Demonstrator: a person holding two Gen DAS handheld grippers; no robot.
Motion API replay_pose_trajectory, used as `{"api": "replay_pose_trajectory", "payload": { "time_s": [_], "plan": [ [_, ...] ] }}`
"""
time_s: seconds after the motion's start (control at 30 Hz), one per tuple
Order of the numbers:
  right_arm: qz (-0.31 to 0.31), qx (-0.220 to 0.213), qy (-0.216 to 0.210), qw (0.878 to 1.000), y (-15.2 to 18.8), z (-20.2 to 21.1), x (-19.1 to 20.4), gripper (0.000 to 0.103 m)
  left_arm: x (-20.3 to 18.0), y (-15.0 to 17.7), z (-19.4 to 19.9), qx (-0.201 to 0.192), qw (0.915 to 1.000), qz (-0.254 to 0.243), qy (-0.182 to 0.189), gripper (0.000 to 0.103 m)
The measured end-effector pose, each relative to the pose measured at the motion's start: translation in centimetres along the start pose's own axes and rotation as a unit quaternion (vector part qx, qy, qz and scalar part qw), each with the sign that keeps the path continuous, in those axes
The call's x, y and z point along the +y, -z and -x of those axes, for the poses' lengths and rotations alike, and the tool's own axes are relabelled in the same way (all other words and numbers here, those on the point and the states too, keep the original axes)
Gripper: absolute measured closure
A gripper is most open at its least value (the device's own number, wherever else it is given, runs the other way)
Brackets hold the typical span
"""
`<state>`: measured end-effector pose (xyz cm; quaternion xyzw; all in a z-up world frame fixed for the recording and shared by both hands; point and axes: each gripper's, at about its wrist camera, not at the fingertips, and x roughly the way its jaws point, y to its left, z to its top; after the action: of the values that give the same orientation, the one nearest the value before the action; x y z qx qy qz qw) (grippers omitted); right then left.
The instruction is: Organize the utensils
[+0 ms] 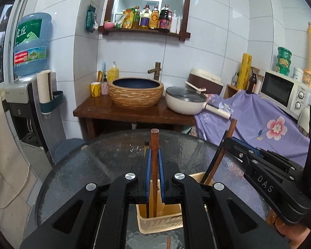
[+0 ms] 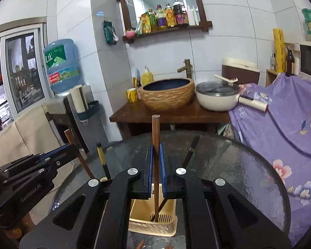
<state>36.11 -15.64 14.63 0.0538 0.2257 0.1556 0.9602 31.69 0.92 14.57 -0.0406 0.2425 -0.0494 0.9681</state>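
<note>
A cream plastic utensil holder stands on the round glass table; it also shows in the right wrist view. My left gripper is shut on a brown wooden chopstick, held upright with its lower end inside the holder. My right gripper is shut on a second brown chopstick, also upright with its tip in the holder. The right gripper appears in the left view, the left gripper in the right view. A dark utensil leans in the holder.
Behind the table are a wooden stand with a woven basin, a cream pot, a water dispenser at left, and a purple floral cloth with a microwave at right. Loose chopstick ends lie near the table's front.
</note>
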Motion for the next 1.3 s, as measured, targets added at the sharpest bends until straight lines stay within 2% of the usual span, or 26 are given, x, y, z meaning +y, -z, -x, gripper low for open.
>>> {"api": "replay_pose_trajectory", "payload": {
  "time_s": [0.27,0.33,0.37,0.4,0.43,0.5,0.57,0.7,0.9,1.07,1.2,1.3],
  "plan": [
    [0.009,0.000,-0.002,1.000,0.5,0.1,0.2,0.095,0.2,1.8,-1.2,0.019,0.9997,-0.011,0.005,0.096],
    [0.009,-0.002,-0.002,1.000,0.5,0.4,0.2,0.091,0.3,2.0,-1.3,0.021,0.9997,-0.006,0.012,0.096],
    [0.008,-0.003,0.000,1.000,0.6,0.5,0.2,0.081,0.4,2.0,-1.3,0.020,0.9997,-0.005,0.013,0.096],
    [0.003,-0.004,0.001,1.000,0.7,0.8,0.0,0.065,0.4,2.1,-1.2,0.020,0.9997,-0.006,0.012,0.090],
    [-0.007,-0.005,0.002,1.000,1.0,1.2,-0.3,0.059,0.4,2.3,-1.0,0.018,0.9997,-0.006,0.012,0.086],
    [-0.012,-0.001,-0.001,1.000,1.6,2.0,-0.6,0.057,0.5,2.6,-0.3,0.012,0.9999,-0.005,0.012,0.057],
    [-0.012,0.006,-0.002,1.000,2.4,2.6,-0.8,0.057,0.7,3.3,0.8,0.002,1.0000,-0.002,0.005,0.043],
    [-0.016,0.042,-0.014,0.999,5.8,3.7,-1.6,0.057,1.1,5.9,2.5,0.013,0.9998,-0.002,0.014,0.026],
    [-0.025,0.122,-0.037,0.991,12.4,3.6,-2.9,0.057,2.6,11.8,2.5,0.079,0.9966,-0.003,0.022,0.026],
    [-0.032,0.192,-0.070,0.978,18.5,3.2,-2.8,0.058,4.0,16.5,2.1,0.124,0.9921,0.001,0.022,0.027],
    [-0.043,0.224,-0.076,0.971,21.7,2.9,-3.0,0.065,4.7,18.5,1.8,0.147,0.9888,0.003,0.021,0.030],
    [-0.059,0.235,-0.079,0.967,23.1,2.7,-3.3,0.066,5.0,19.5,1.5,0.160,0.9868,0.008,0.025,0.033]
  ]
}}
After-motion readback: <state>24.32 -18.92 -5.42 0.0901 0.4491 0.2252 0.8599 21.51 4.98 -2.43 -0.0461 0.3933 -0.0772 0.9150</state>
